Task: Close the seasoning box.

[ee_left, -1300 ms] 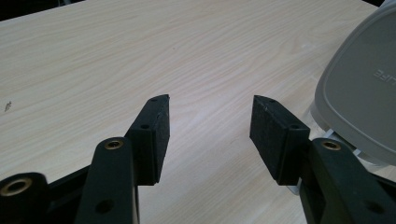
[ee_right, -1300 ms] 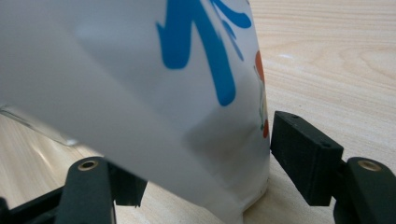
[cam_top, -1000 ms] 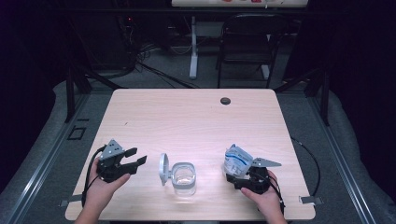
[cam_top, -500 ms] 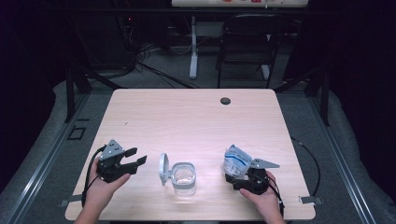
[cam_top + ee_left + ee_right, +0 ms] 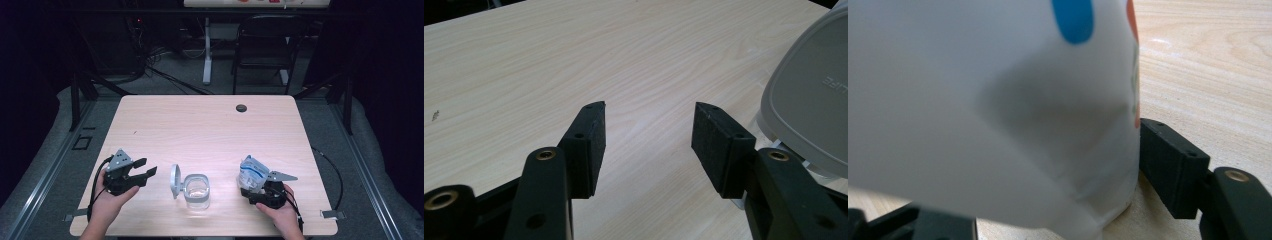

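Pale wood table (image 5: 210,130), near edge: your right tool (image 5: 253,189) pinching pouch (image 5: 251,172); left tool (image 5: 141,173) spread, empty; container (image 5: 197,190) lid open, still unfilled

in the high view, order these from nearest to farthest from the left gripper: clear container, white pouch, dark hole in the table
1. Clear container, just to the right of the left gripper, lid open.
2. White pouch, across the near edge, in the right gripper.
3. Dark hole, far side of the table.

A pale wooden table (image 5: 200,125) with a round dark hole (image 5: 241,108) near its far edge stands on grey floor (image 5: 360,150); behind it, a black chair (image 5: 265,45), tangled cables (image 5: 165,60) and darkness
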Available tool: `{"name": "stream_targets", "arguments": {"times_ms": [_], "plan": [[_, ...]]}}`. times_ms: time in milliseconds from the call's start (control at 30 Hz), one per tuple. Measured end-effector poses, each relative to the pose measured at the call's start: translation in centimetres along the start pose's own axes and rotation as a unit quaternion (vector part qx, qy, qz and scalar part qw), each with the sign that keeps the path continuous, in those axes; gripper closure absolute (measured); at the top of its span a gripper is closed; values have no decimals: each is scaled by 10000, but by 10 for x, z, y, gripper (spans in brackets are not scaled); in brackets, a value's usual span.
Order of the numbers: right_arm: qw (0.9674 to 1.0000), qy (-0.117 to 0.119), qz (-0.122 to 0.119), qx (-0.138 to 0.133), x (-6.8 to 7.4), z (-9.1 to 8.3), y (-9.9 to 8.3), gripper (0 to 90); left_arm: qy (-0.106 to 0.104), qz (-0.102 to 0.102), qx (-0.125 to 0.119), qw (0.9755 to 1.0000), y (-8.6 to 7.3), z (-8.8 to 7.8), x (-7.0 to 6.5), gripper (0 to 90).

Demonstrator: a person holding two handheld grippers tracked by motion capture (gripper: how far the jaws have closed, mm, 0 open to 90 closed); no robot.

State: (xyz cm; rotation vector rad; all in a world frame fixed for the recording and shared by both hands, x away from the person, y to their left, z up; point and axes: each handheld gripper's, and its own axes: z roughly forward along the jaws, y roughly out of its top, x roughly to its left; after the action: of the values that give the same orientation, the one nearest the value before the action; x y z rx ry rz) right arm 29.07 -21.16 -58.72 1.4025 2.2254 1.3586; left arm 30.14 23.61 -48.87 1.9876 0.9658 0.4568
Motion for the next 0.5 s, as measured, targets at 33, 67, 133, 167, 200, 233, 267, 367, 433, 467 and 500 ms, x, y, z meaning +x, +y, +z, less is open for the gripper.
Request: {"name": "stream_targets", "arguments": {"times_ms": [33, 67, 133, 167, 200, 233, 267, 367, 433, 467, 500], "plan": [[10000, 15, 5, -7, 0, 0, 0, 355, -1, 2, 4, 10000, 0, 0, 0, 484], [10000, 15, 5, -7, 0, 0, 0, 355, -3, -8, 2, 10000, 0, 0, 0, 484], [10000, 16, 1, -4, 0, 0, 0, 359, -4, -1, 13, 10000, 0, 1, 0, 484], [10000, 16, -27, 7, 0, 0, 0, 363, -5, 8, 21, 10000, 0, 1, 0, 484], [10000, 16, -27, 7, 0, 0, 0, 363, -5, 8, 21, 10000, 0, 1, 0, 483], [10000, 19, -33, -10, -1, 0, 0, 366, -4, 7, 21, 10000, 0, 1, 0, 484], [10000, 19, -33, -10, -1, 0, 0, 366, -5, 6, 21, 10000, 0, 0, 0, 484], [10000, 33, -51, -27, -1, 0, -1, 367, 4, 0, 19, 10000, 0, 0, 0, 484], [10000, 48, -51, -43, -2, 0, -1, 366, 3, 2, 23, 10000, 0, 0, 0, 484], [10000, 54, -54, -57, -2, 0, -1, 366, -4, -2, 20, 10000, 0, 1, 0, 484], [10000, 48, -53, -61, -2, 0, -1, 366, -7, 6, 24, 10000, 0, 1, 0, 484]]}}
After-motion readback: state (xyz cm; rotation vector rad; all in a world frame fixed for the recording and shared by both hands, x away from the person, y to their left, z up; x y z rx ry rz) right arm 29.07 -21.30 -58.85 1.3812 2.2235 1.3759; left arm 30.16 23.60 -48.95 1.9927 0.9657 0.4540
